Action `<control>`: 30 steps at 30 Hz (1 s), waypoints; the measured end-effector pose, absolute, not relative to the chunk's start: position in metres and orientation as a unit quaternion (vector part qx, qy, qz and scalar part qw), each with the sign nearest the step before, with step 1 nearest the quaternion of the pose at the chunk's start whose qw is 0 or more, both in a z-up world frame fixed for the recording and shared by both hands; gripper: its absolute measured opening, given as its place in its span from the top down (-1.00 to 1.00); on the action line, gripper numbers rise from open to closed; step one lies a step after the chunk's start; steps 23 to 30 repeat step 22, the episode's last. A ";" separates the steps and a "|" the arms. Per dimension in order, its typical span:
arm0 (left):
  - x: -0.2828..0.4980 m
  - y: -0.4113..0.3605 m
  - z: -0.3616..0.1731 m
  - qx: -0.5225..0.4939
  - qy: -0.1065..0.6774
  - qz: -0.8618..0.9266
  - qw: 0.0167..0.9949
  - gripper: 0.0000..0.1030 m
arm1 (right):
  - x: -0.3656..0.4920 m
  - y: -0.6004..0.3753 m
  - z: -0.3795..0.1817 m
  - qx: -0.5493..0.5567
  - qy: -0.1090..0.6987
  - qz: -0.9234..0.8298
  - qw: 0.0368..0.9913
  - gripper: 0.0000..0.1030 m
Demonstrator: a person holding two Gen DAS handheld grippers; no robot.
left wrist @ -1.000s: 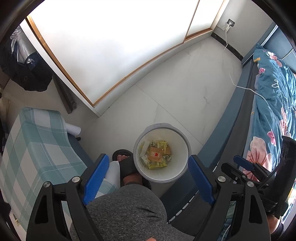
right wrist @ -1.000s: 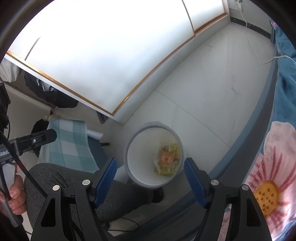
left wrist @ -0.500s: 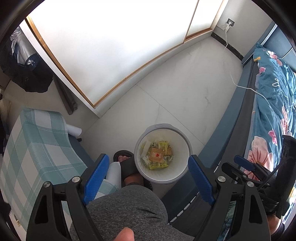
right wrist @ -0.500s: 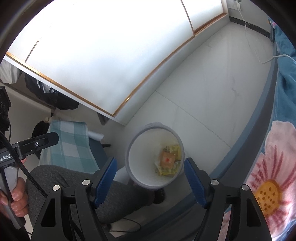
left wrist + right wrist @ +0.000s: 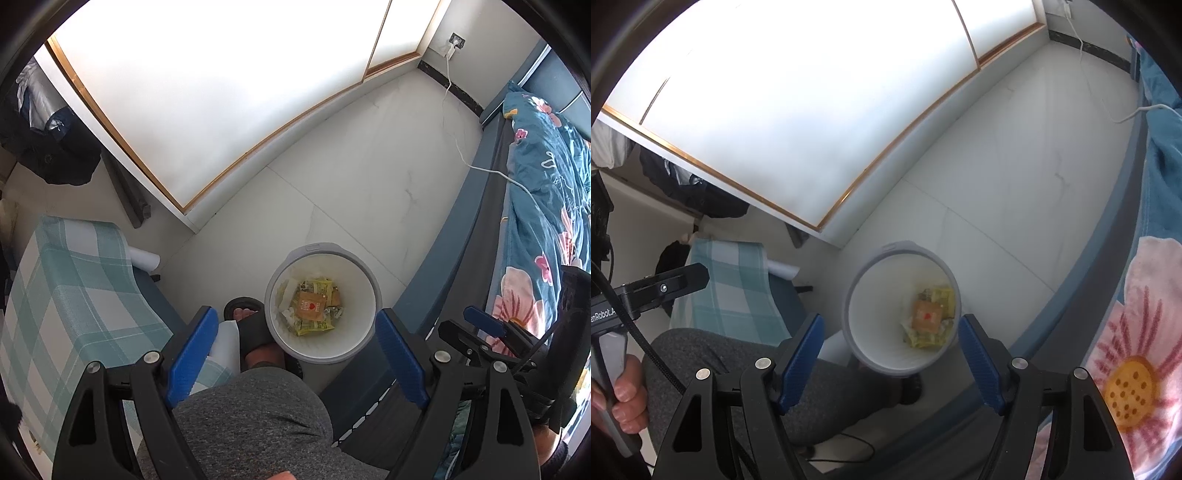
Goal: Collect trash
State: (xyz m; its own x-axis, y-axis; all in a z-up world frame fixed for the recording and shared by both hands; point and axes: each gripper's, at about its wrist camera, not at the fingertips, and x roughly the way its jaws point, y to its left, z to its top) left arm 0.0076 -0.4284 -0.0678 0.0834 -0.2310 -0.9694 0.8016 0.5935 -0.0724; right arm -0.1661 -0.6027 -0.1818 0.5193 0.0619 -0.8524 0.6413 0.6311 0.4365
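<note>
A: Trash point(image 5: 312, 308) sits at the bottom of the white bin point(image 5: 364, 332) on the floor: yellow wrappers with an orange packet on top. So at least part of the collecting looks done.

B: Anything left to pick up?

A: None that I can see. The pale floor point(image 5: 369, 177) around the bin shows no loose litter, though the bed point(image 5: 543, 192) to the right and the checked cushion point(image 5: 70, 295) to the left hide some ground. My guess is the job is near its end.

B: And the hands?

A: Both aim steeply down over the bin. The left hand-held gripper point(image 5: 295, 354) has its blue jaws wide apart with nothing between them. The right hand-held gripper point(image 5: 892, 354) is likewise spread and empty, the bin showing in its gap well below. The person's grey-clad knee point(image 5: 255, 417) is near, under the left one.
</note>
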 end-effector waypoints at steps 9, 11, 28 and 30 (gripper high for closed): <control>0.004 -0.430 -0.067 0.261 0.556 -0.378 0.692 -0.64 | -0.167 -0.602 -0.182 0.389 0.451 -0.186 0.782 -0.45; 0.004 -0.430 -0.068 0.259 0.559 -0.379 0.691 -0.64 | -0.167 -0.602 -0.183 0.389 0.451 -0.188 0.781 -0.45; 0.004 -0.428 -0.061 0.243 0.547 -0.396 0.696 -0.65 | -0.169 -0.602 -0.184 0.395 0.451 -0.194 0.777 -0.45; 0.004 -0.428 -0.061 0.243 0.547 -0.396 0.696 -0.65 | -0.169 -0.602 -0.184 0.395 0.451 -0.194 0.777 -0.45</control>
